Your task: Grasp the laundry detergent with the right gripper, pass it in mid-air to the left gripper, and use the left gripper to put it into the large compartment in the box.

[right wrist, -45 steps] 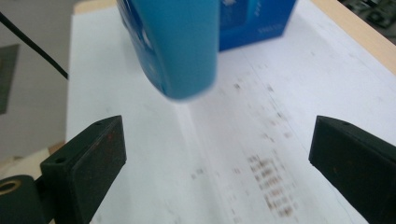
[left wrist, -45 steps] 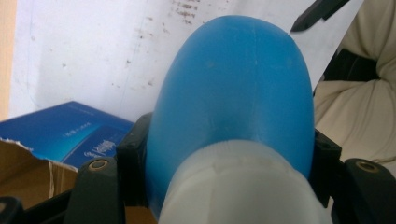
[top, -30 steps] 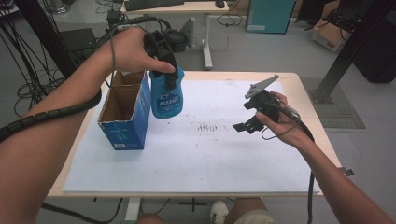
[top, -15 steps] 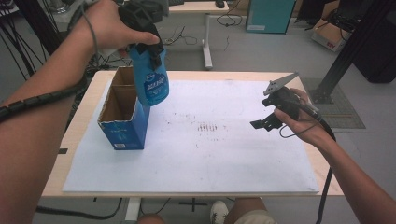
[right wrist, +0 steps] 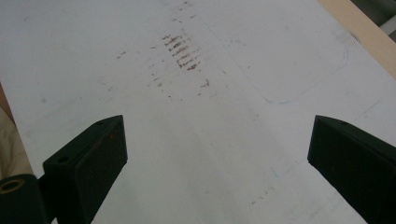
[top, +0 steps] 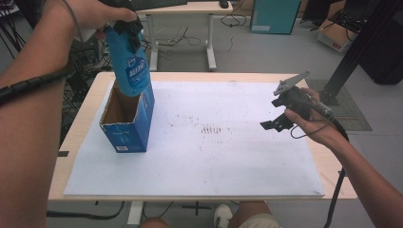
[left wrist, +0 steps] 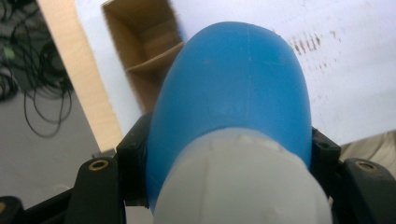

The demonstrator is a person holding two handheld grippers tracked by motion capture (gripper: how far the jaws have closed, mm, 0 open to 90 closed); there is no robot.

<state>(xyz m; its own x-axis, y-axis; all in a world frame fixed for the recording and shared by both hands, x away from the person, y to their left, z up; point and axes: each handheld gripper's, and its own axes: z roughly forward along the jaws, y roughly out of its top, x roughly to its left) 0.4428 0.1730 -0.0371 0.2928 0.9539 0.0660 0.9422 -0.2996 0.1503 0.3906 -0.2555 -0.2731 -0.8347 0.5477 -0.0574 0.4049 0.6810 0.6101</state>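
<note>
1. Left gripper (top: 127, 29) pinches the blue bottle (top: 132, 66) between its fingers, in the air just above the open box (top: 127, 124).
2. Right gripper (top: 274, 124) hovers over the worktop (top: 228, 156), fingers spread, nothing between them.

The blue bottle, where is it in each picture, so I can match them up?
High view: blue bottle at upper left, held above the open cardboard box.
Left gripper view: it fills the middle, clamped between the black jaws.
Right gripper view: not in it.
Shared landmark: the dark smudges on the white sheet.
</note>
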